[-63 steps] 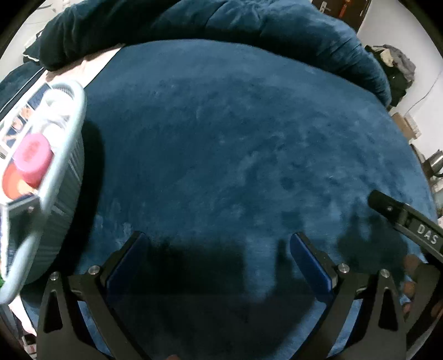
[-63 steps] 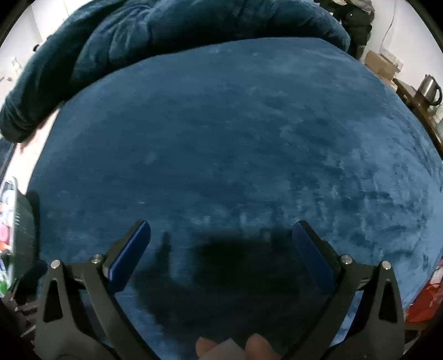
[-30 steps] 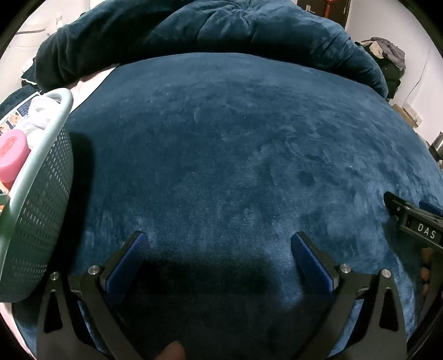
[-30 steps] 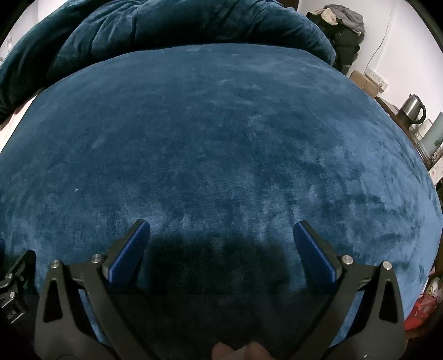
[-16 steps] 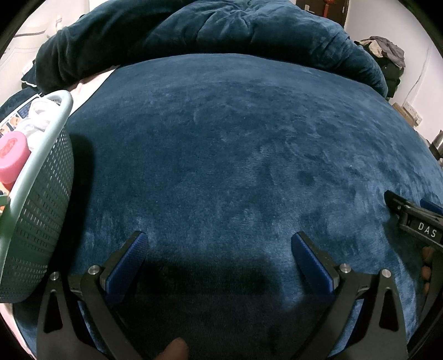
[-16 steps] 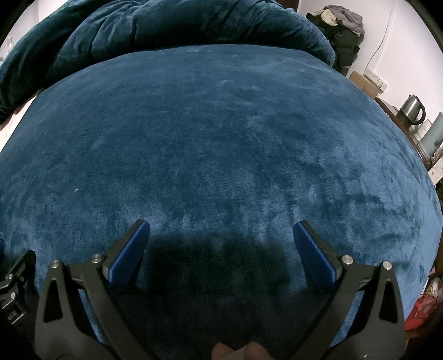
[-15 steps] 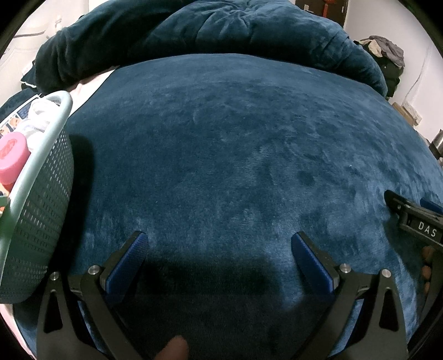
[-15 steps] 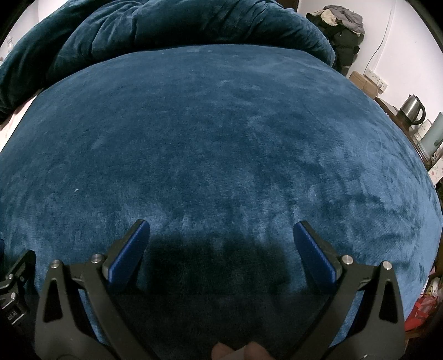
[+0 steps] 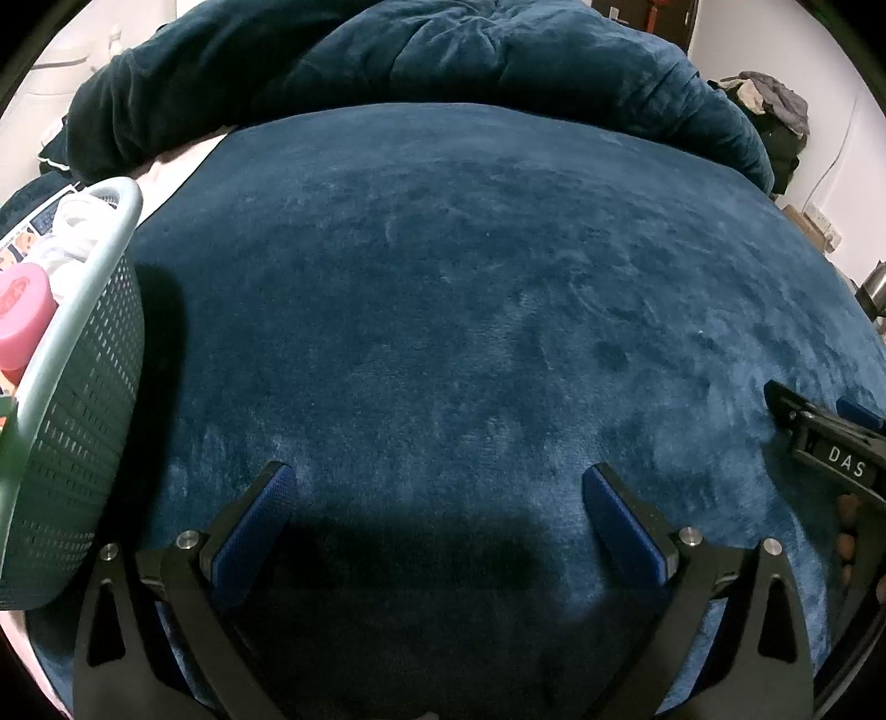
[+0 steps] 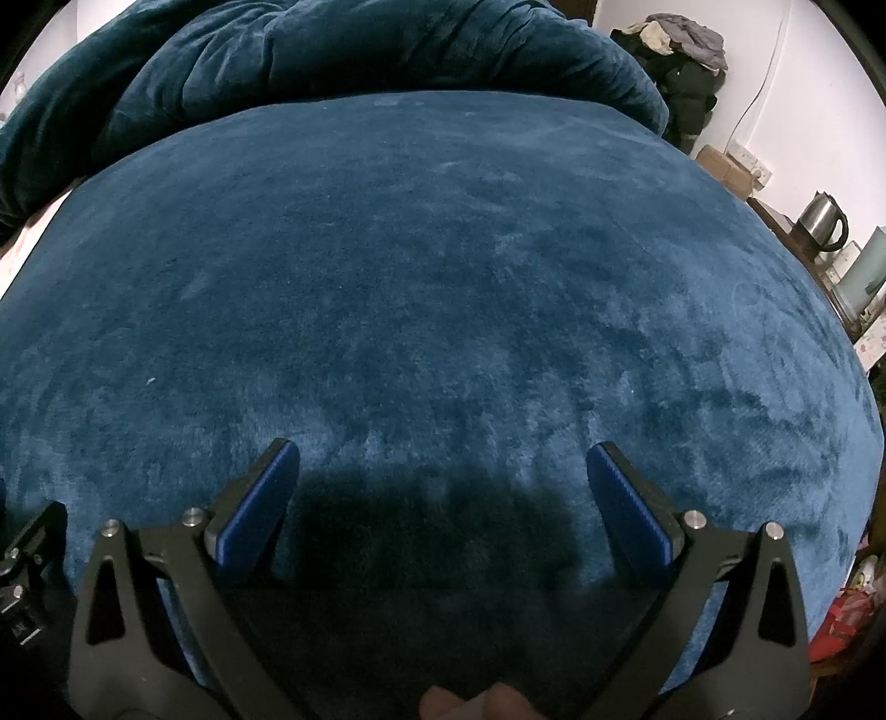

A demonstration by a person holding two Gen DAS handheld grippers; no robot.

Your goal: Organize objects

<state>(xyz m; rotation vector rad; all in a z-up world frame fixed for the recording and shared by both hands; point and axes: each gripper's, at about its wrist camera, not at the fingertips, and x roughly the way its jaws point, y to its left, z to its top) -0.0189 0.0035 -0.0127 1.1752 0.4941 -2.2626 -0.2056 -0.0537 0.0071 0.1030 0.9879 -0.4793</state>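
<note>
A pale green perforated basket (image 9: 83,387) stands at the left edge of the left wrist view on a dark blue plush bed cover (image 9: 470,310). Inside it I see a pink cap (image 9: 22,315) and white rolled items (image 9: 77,232). My left gripper (image 9: 437,498) hovers open over bare cover to the basket's right, nothing between its blue pads. My right gripper (image 10: 443,471) is also open over bare blue cover (image 10: 443,277), holding nothing. The right tool's black body marked DAS (image 9: 830,443) shows at the right edge of the left wrist view.
A rumpled dark blue duvet (image 9: 443,72) lies across the far side of the bed. Beyond the bed's right edge are a kettle (image 10: 825,221), cardboard boxes (image 10: 725,166) and a heap of clothes (image 10: 681,50). A fingertip (image 10: 476,703) shows at the bottom of the right wrist view.
Over the last two seconds both grippers drew back and tilted up, so the basket shrank toward the left edge. In the last half second nothing moved.
</note>
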